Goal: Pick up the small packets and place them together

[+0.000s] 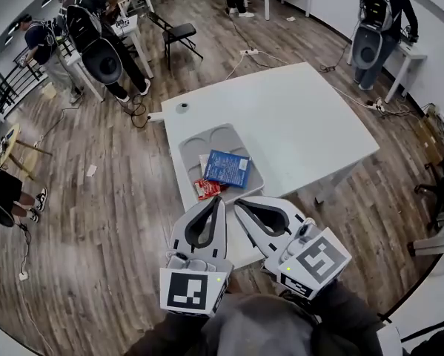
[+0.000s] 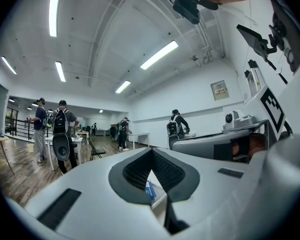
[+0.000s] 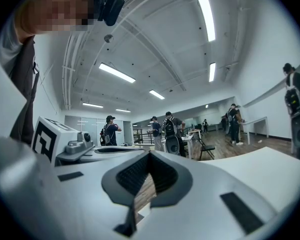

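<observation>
On the left of the head view, well away from the work, several people stand on the wooden floor by small desks, with a black folding chair (image 1: pixel 179 34) behind them.

The left tool (image 1: pixel 220 200) is held level over the near edge of the white tabletop (image 1: pixel 296 117). Its jaws are closed tip to tip with nothing gripped. In the left gripper view (image 2: pixel 152 150) only a narrow slit opens below the meeting tips.

The red packet (image 1: pixel 207 189) lies just ahead of those tips and slightly to their left, on the near end of a grey tray (image 1: pixel 199 143). It is close to the tool but not touching it.

The blue packet (image 1: pixel 228 168) lies flat on the tray just beyond the red one, its near corner over or against it. It sits further from both tools and roughly on the line between them. Part of this packet (image 2: pixel 150 189) shows through the left tool's slit. A pale edge peeks out at the blue packet's left side; what it is cannot be told.

A small round thing (image 1: pixel 182 107) sits on the tabletop beyond the tray.

The right tool (image 1: pixel 238 205) is just beside the left one, angled toward the same end of the tray. Its jaws are also fully closed and empty, as the right gripper view (image 3: pixel 149 154) shows. Both packets lie ahead of it and to its left.
</observation>
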